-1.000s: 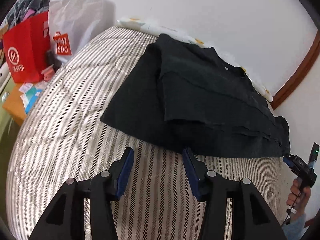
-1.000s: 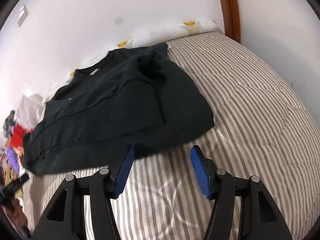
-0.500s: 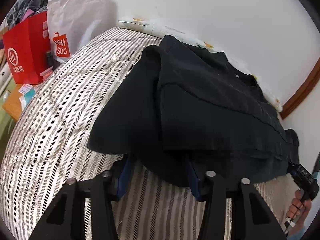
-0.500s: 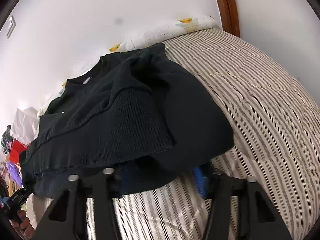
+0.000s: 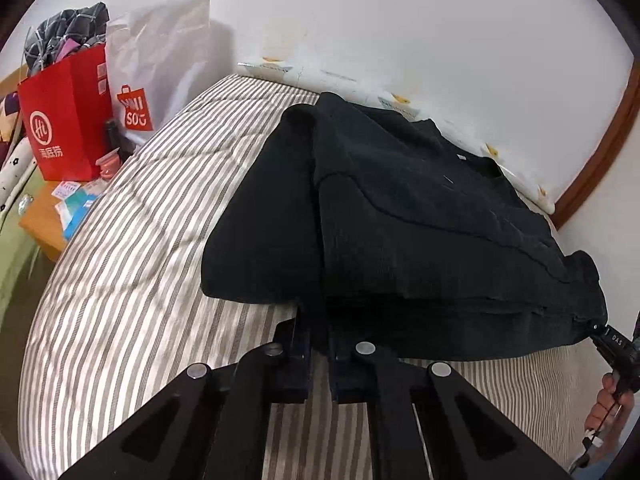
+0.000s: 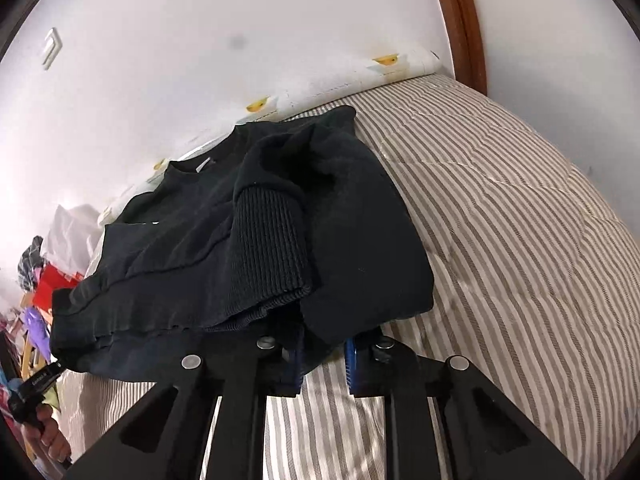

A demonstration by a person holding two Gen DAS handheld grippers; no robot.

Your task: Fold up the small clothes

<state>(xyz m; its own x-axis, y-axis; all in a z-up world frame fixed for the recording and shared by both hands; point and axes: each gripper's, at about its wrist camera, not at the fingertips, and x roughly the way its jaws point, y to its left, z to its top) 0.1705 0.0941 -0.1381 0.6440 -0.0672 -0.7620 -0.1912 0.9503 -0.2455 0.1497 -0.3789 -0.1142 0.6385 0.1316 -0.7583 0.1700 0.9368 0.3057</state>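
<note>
The black sweater (image 5: 400, 220) lies sleeves-in on the striped bed (image 5: 132, 272), both tongs, left (image 5: 318, 344) and right (image 6: 322, 354), having just closed on its near hem, presumably to fold it upward.

Your sweater (image 5: 420, 216) is matt black knit cloth, soft and slightly fuzzy; its cuff (image 6: 272, 248) is coarse ribbed knit. The bed (image 5: 132, 264) cover is quilted cloth, grey-and-white stripe with a faint sheen, stitched seams visible. Your left hand-held gripper (image 5: 318, 344) is matt black plastic with bright metal pins; the right hand-held gripper (image 6: 322, 356) is the same, with blue ribbed pads (image 6: 351, 360). Red bag (image 5: 66, 116) is smooth paper, semi-gloss. White bag (image 5: 156, 60) is matt, creased paper. Wall (image 5: 400, 20) is smooth matt paint. Door trim (image 6: 460, 20) is glossy brown wood.
</note>
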